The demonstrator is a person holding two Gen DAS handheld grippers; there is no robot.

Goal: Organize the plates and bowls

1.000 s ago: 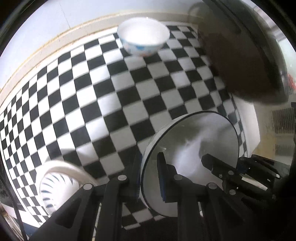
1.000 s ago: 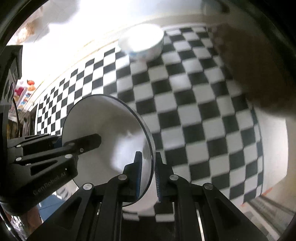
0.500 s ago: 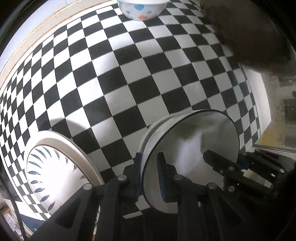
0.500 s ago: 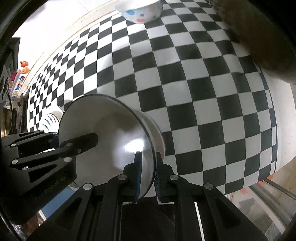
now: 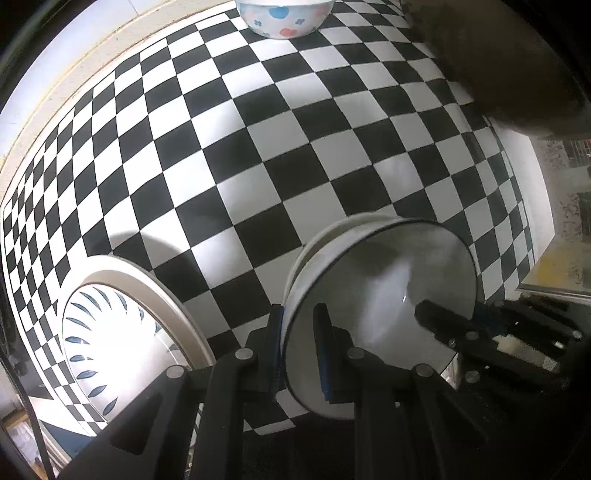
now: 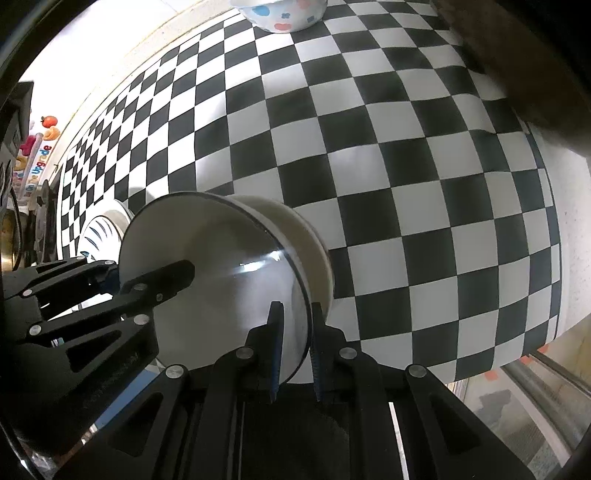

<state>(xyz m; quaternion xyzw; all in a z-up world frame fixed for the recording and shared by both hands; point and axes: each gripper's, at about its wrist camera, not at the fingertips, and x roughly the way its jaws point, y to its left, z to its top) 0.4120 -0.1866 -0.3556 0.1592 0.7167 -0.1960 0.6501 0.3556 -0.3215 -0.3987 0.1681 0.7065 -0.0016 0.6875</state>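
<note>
A white bowl with a thin dark rim [image 5: 380, 295] is held between both grippers just above the checkered table. My left gripper [image 5: 299, 354] is shut on its left rim. My right gripper [image 6: 293, 347] is shut on its right rim, and it also shows across the bowl in the left wrist view [image 5: 461, 325]. The bowl [image 6: 221, 273] is tilted, mouth toward the cameras. A white plate with blue leaf marks [image 5: 122, 343] lies at the table's near left edge. A white bowl with coloured spots [image 5: 284, 18] stands at the far side.
The black-and-white checkered tablecloth [image 5: 258, 147] covers the table. A dark brown object [image 5: 509, 62] blocks the far right. The table's right edge [image 6: 565, 258] drops to the floor. Coloured magnets [image 6: 40, 144] sit far left in the right wrist view.
Both grippers have carried the bowl lower and nearer the table. The leaf plate has come further into view and the spotted bowl has slid toward the top edge.
</note>
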